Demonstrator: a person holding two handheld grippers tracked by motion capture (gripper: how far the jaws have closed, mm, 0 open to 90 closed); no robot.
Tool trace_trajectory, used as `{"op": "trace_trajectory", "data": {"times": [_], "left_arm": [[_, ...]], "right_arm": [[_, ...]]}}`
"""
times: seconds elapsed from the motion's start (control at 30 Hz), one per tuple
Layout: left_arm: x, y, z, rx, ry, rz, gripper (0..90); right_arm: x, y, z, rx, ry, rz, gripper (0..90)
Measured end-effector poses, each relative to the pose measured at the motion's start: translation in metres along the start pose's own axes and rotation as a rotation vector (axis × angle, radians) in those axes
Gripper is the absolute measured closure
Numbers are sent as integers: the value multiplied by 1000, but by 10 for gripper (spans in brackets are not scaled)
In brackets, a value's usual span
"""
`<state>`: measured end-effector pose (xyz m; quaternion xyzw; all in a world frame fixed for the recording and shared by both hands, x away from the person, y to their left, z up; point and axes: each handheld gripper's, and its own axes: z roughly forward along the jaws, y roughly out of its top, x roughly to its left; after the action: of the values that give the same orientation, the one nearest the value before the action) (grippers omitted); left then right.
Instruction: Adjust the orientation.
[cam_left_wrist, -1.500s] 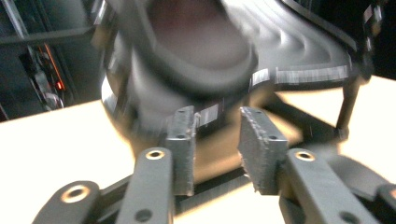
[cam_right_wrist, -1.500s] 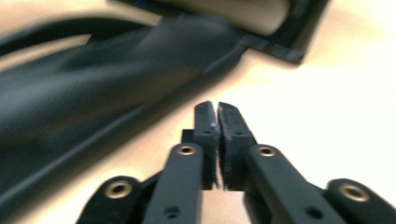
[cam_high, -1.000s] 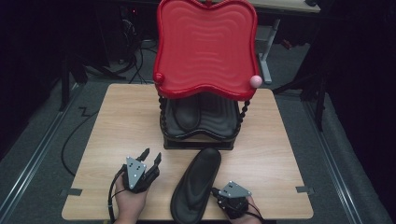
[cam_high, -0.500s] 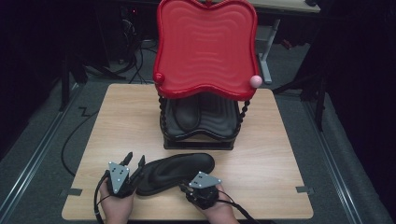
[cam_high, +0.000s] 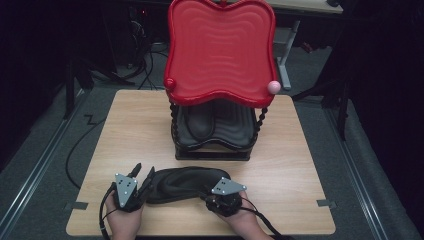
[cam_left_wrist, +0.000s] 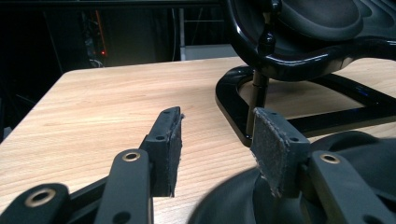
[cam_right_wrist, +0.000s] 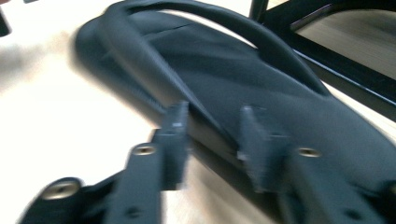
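Note:
A black sandal lies crosswise near the table's front edge, between my two grippers. My left gripper is at its left end, open, with bare table between the jaws; the sandal's end sits under the right jaw. My right gripper is at the sandal's right end. Its jaws have just been opening and now straddle the sandal's edge with a gap, so the right gripper is open.
Behind the sandal stands a black tiered stand with a red wavy tray on top and a dark tray below. A pink ball caps its right post. Bare wood table lies to both sides.
The sandal swung from pointing toward the stand to lying crosswise along the front edge. Both grippers shifted left, the right one with the sandal's end.

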<state>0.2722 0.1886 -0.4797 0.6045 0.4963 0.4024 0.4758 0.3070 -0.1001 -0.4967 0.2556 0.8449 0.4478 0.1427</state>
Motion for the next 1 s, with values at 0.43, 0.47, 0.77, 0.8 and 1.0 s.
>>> {"op": "trace_trajectory", "data": {"times": [0.43, 0.47, 0.77, 0.8, 1.0], "left_arm": [[-23, 8, 23, -11, -81, 25, 529], [-25, 8, 24, -10, -89, 30, 529], [-30, 10, 31, -20, -113, 23, 536], [-31, 10, 31, -20, -113, 24, 536], [-31, 9, 30, -19, -110, 33, 536]], "right_arm": [[8, -25, -46, 18, -48, 19, 686], [7, -26, -48, 11, -29, 34, 620], [-46, -32, -80, -43, -226, 170, 827], [-61, -36, -77, -3, -290, 184, 897], [-80, -46, -60, 99, -304, 180, 899]]}}
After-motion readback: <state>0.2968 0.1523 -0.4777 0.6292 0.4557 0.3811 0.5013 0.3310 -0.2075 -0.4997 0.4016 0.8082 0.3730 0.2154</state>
